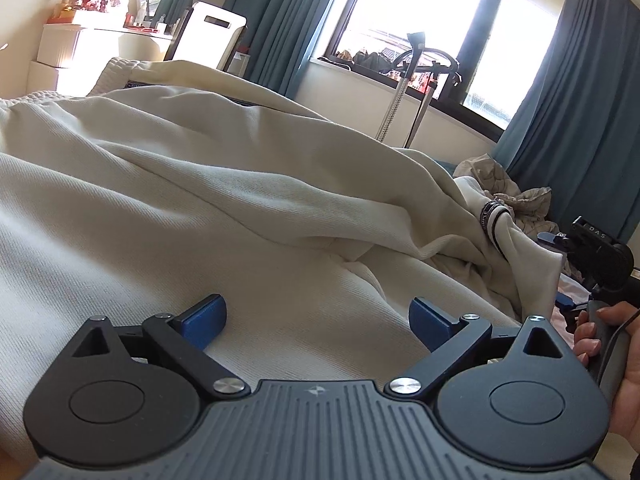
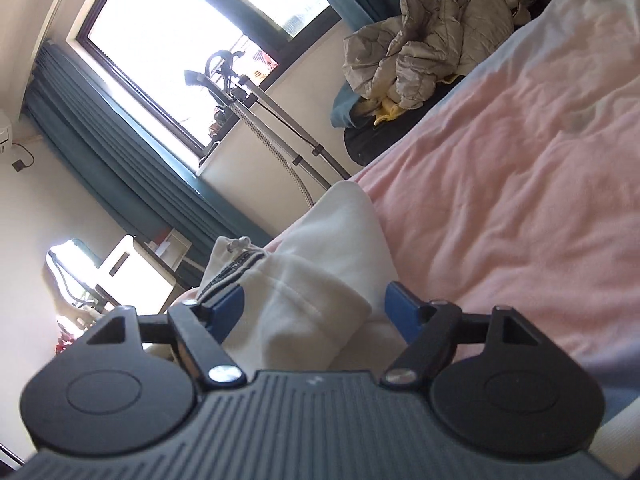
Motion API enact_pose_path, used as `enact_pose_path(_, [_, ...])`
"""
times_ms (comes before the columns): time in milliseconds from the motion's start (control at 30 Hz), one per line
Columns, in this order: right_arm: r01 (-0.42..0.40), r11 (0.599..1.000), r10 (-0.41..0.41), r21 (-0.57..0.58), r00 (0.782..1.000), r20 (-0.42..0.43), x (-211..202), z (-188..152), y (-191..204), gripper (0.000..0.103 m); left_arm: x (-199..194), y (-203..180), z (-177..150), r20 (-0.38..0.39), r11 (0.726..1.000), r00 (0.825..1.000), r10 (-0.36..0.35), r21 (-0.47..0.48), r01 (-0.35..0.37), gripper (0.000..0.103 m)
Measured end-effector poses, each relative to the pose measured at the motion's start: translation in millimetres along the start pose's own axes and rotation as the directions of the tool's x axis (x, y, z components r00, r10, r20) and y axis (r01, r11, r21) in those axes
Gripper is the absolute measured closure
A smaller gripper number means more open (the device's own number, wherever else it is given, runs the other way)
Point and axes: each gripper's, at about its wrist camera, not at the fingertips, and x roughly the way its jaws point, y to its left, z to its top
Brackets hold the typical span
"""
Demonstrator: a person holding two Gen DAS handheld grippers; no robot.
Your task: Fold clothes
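Right gripper (image 2: pixel 318 306) wide, cream garment (image 2: pixel 316 280) between, unpinched.

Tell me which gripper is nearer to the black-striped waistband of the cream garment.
Right. The right gripper has the black-striped waistband bunched by its open fingers. The left gripper rests open on the cream garment, well away.

Left wrist view: sitting low and close over the cream garment (image 1: pixel 200 184), facing the window (image 1: pixel 420 12). Right wrist view: rolled sideways, skimming the pink bed (image 2: pixel 520 160). Both are sharing window, curtains (image 2: pixel 100 152), garment.
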Motion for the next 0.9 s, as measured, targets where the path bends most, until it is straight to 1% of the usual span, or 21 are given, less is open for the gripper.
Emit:
enact_pose_path(67, [-0.072,0.997,0.072,0.014,0.997,0.029,-17.2,-9.2,4.2,0.027,0.0,0.5,0.7,-0.001,1.000,1.000,0.000,-0.007,0.000,0.004])
enact_pose_path(133, [-0.090,0.996,0.090,0.012,0.996,0.014,-23.6,-18.1,12.3,0.026,-1.0,1.1,1.2,-0.001,1.000,1.000,-0.004,-0.012,0.004,0.004])
enact_pose_path(167, [-0.086,0.996,0.086,0.014,0.996,-0.003,-21.7,-19.6,15.5,0.026,-1.6,1.6,1.4,-0.003,1.000,1.000,-0.005,-0.015,0.005,0.004])
enact_pose_path(200, [-0.063,0.998,0.064,0.016,0.998,-0.019,-17.8,-20.0,18.5,0.026,-2.0,2.2,1.7,-0.003,1.000,1.000,-0.008,-0.018,0.008,0.004])
enact_pose_path(267, [-0.049,0.997,0.051,0.066,0.998,-0.030,-7.6,-17.9,19.6,0.026,-2.2,5.1,2.4,-0.005,0.999,1.000,-0.019,-0.026,0.019,0.004])
enact_pose_path(333, [-0.035,0.993,0.033,0.114,0.999,0.020,-1.3,-14.0,21.6,0.025,-1.6,6.9,1.4,-0.001,0.999,1.000,-0.026,-0.030,0.026,0.004])
enact_pose_path(367, [-0.013,0.991,0.007,0.135,0.999,0.042,1.5,-12.9,21.2,0.025,-1.7,7.0,0.7,0.003,0.999,1.000,-0.029,-0.028,0.029,0.004])
enact_pose_path(400, [0.014,0.989,-0.021,0.149,0.999,0.043,7.2,-10.6,20.7,0.026,-1.9,7.2,0.0,0.007,0.999,0.999,-0.032,-0.026,0.032,0.004])
enact_pose_path(433, [0.042,0.986,-0.049,0.162,0.998,0.043,13.0,-8.2,20.2,0.035,-1.9,7.3,-0.7,0.011,0.999,0.999,-0.034,-0.024,0.035,0.004])
enact_pose_path(467, [0.062,0.985,-0.071,0.164,0.996,0.048,15.9,-5.8,21.5,0.046,-1.2,7.3,-0.9,0.011,0.999,0.999,-0.036,-0.024,0.036,0.003])
enact_pose_path(500, [0.084,0.985,-0.091,0.149,0.995,0.040,18.2,-2.6,24.7,0.083,-0.7,7.4,-1.0,0.012,0.999,0.999,-0.036,-0.024,0.037,0.003])
enact_pose_path(533, [0.105,0.988,-0.109,0.110,0.994,0.030,18.7,0.8,30.7,0.098,-0.4,7.4,-1.2,0.015,0.999,0.999,-0.037,-0.024,0.038,0.003])
enact_pose_path(567, [0.148,0.988,-0.151,0.046,0.987,0.060,14.7,6.1,39.6,0.098,0.0,7.2,-1.4,0.016,0.999,0.999,-0.037,-0.022,0.037,0.003])
enact_pose_path(600, [0.194,0.981,-0.191,-0.019,0.977,0.095,10.4,11.5,48.6,0.098,0.4,6.9,-1.6,0.018,0.999,0.999,-0.037,-0.019,0.037,0.003])
enact_pose_path(667, [0.234,0.972,-0.227,-0.027,0.959,0.167,-4.9,36.2,45.7,0.098,0.9,5.9,-2.2,0.020,0.999,0.999,-0.035,-0.013,0.035,0.002])
enact_pose_path(733, [0.273,0.962,-0.259,-0.029,0.936,0.238,-20.3,61.3,42.0,0.098,1.3,4.8,-2.7,0.021,0.999,0.999,-0.032,-0.008,0.032,0.002])
enact_pose_path(800, [0.358,0.933,-0.329,-0.043,0.894,0.303,-38.5,91.2,28.0,0.098,1.6,4.3,-2.8,0.021,1.000,0.999,-0.030,-0.004,0.030,0.002])
enact_pose_path(900, [0.482,0.876,-0.443,-0.008,0.811,0.381,-70.1,130.2,-9.9,0.098,0.9,3.6,-3.3,0.031,1.000,0.999,-0.030,0.002,0.030,0.002])
